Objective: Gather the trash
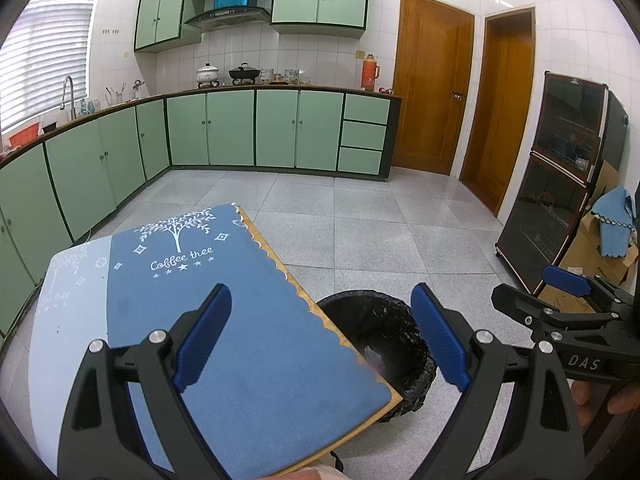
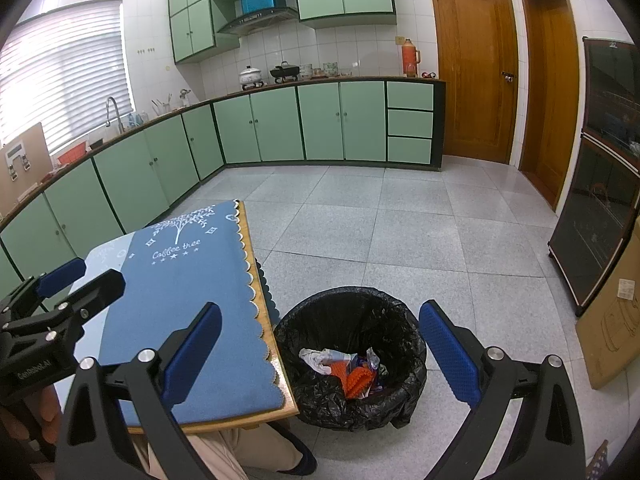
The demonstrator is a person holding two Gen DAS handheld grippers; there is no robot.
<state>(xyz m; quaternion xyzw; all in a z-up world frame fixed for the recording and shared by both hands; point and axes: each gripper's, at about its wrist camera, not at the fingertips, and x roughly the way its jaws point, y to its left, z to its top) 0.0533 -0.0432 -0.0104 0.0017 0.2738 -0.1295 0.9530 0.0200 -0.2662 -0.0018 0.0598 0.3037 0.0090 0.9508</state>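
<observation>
A round bin lined with a black bag (image 2: 352, 356) stands on the floor beside the table's right edge; in the left wrist view the bin (image 1: 376, 332) is partly hidden by the table corner. Inside it lies trash (image 2: 344, 368): white crumpled paper, orange pieces and wrappers. My right gripper (image 2: 320, 352) is open above the bin, its blue pads (image 2: 448, 356) wide apart and holding nothing. My left gripper (image 1: 320, 340) is open over the table's right edge, nothing between its pads. The right gripper (image 1: 568, 292) shows at the right in the left wrist view, the left gripper (image 2: 68, 280) at the left in the right wrist view.
A blue "Coffee tree" cloth (image 1: 224, 288) covers the wooden table (image 2: 288, 384). Green cabinets (image 1: 256, 132) run along the left and far walls. A dark glass cabinet (image 1: 560, 176) and cardboard boxes (image 2: 612, 320) stand at the right. Grey tiled floor (image 2: 400, 232) lies ahead. A person's trouser leg (image 2: 224, 452) shows below.
</observation>
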